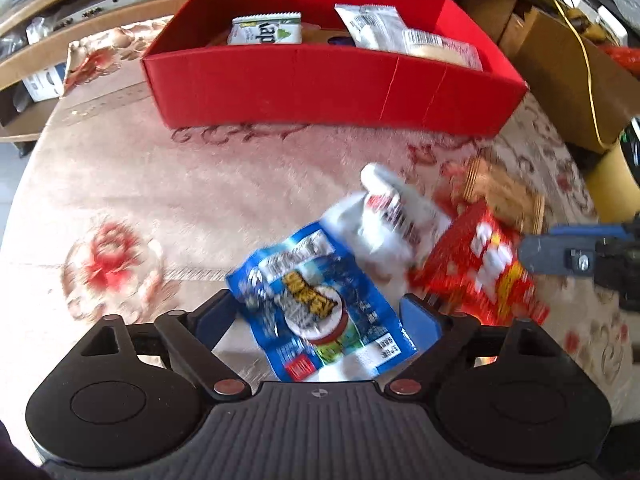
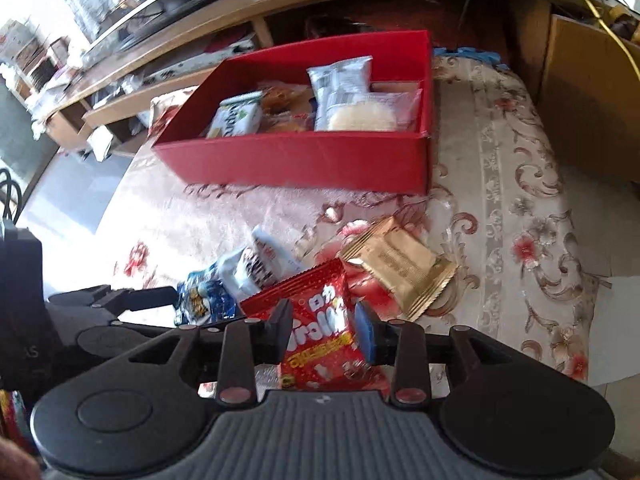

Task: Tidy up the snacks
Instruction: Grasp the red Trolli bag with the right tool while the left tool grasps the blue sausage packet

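Note:
A blue snack packet (image 1: pixel 320 304) lies on the floral cloth between the fingers of my left gripper (image 1: pixel 320 314), which stands open, jaws wide on either side of it. My right gripper (image 2: pixel 324 330) is shut on a red snack packet (image 2: pixel 320 336), pads pressed on both its sides. A white packet (image 1: pixel 396 220) rests between the blue and red ones, and a gold packet (image 2: pixel 400 268) lies just beyond the red one. The red box (image 1: pixel 320 92) stands further back with several packets inside. The right gripper's blue finger (image 1: pixel 560 258) shows at the edge of the left wrist view.
The floral cloth (image 2: pixel 500 200) covers the surface under everything. A low wooden shelf unit (image 2: pixel 200 32) runs behind the box. A cardboard box (image 1: pixel 568 80) with a yellow cable (image 1: pixel 588 72) over it stands at the right.

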The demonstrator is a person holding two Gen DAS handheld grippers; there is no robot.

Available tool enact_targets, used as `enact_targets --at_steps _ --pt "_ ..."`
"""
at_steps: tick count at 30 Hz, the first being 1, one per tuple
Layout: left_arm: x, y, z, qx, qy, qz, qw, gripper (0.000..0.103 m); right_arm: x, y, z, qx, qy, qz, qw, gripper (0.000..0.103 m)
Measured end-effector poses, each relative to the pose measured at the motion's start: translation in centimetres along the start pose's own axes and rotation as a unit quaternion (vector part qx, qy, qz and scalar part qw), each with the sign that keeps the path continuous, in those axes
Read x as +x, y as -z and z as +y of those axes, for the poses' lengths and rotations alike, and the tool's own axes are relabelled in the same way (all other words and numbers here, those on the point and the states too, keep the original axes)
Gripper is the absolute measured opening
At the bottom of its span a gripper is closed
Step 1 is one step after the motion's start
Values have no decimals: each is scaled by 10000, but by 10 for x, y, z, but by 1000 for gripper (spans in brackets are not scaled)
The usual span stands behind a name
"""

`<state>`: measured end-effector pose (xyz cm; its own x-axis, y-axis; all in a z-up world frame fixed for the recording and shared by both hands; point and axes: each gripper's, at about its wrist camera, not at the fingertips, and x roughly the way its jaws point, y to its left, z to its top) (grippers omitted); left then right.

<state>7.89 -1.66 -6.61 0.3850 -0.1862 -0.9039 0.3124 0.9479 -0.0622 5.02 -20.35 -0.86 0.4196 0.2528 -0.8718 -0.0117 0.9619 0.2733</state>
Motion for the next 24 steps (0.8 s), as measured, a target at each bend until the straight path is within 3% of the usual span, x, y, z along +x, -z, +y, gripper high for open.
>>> enact_targets --at_steps 3,11,16,24 --pt "-9 12 8 215 -87 45 9997 84 4 5 5 -121 -1 103 9999 46" --pt "-17 11 30 -247 211 -59 9995 87 14 20 18 -207 37 330 9992 50" --pt "-5 2 14 374 -143 -123 9991 89 28 24 29 -538 172 419 9975 55" --pt "7 -2 17 633 -99 6 9979 103 32 22 31 -712 104 351 9968 62"
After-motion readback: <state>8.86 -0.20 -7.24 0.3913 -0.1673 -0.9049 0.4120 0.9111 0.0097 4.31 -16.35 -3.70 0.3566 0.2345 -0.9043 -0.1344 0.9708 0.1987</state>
